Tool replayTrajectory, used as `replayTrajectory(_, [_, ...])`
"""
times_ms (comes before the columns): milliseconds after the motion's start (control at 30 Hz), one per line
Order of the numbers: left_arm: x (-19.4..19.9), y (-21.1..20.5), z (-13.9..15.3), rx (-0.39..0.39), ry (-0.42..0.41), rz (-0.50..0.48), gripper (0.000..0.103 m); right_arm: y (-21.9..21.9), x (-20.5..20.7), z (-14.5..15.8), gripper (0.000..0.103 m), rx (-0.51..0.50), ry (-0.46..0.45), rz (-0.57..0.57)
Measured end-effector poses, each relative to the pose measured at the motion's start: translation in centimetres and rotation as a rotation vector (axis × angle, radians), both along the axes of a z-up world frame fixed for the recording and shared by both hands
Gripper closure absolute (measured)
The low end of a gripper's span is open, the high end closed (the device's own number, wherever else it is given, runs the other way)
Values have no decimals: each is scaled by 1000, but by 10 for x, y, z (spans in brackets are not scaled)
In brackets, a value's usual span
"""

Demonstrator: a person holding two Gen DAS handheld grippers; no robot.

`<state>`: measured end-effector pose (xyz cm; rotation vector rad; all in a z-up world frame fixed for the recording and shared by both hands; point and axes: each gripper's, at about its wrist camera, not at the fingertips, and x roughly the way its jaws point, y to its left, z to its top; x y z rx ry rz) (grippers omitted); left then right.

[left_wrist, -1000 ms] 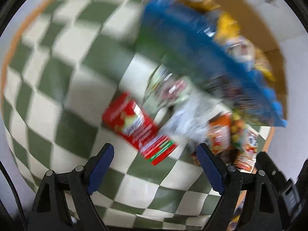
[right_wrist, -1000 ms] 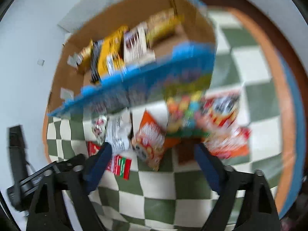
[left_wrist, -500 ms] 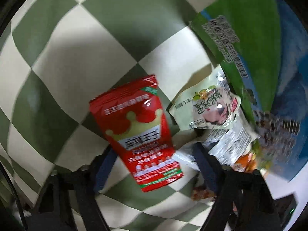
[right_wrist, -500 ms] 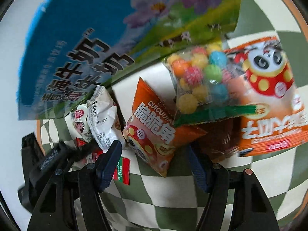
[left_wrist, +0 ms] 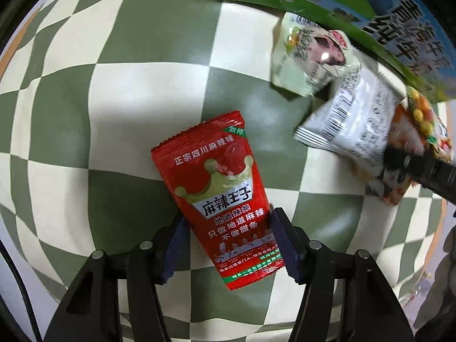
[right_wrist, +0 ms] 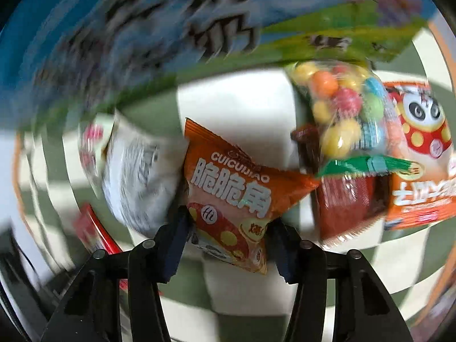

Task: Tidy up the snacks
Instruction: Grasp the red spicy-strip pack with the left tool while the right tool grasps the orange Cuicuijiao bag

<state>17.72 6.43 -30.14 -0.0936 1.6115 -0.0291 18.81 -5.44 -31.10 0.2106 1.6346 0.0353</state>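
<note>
Both have dropped to the counter. The left hand-held gripper [left_wrist: 228, 245] is closing around the red spicy-strip packet [left_wrist: 219, 196], the right hand-held gripper [right_wrist: 228, 242] around the orange crisp bag [right_wrist: 236, 196]; two pickups are imminent.

Bare checkered cloth [left_wrist: 114, 114] lies open left of the red packet [left_wrist: 219, 199], while the box wall [left_wrist: 370, 14], pale green pouch [left_wrist: 307, 57] and white packet [left_wrist: 350, 131] crowd its far right corner.
</note>
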Motion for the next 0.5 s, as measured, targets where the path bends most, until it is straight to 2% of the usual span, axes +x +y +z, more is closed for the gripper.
replayTrajectory(100, [7,-1,-2,-38,6,26,39,10,-13,-1,48,-55,61,116])
replayTrajectory(200, [12,10,-6,-65,9,71,34,15,-28,-3,48,-66,132,175])
replayTrajectory(300, [14,14,-7,-60,-7,121,34,17,-35,0,44,-57,120,139])
replayTrajectory(333, [14,13,-5,-52,-26,120,35,15,-36,3,40,-52,102,113])
replayTrajectory(367, [11,11,-5,-42,-48,99,35,11,-37,5,36,-52,88,86])
replayTrajectory(467, [17,-9,6,1,-111,-46,50,8,-38,8,36,-28,49,7])
replayTrajectory(500, [14,-21,8,3,-124,-102,50,9,-38,7,36,-28,35,-12])
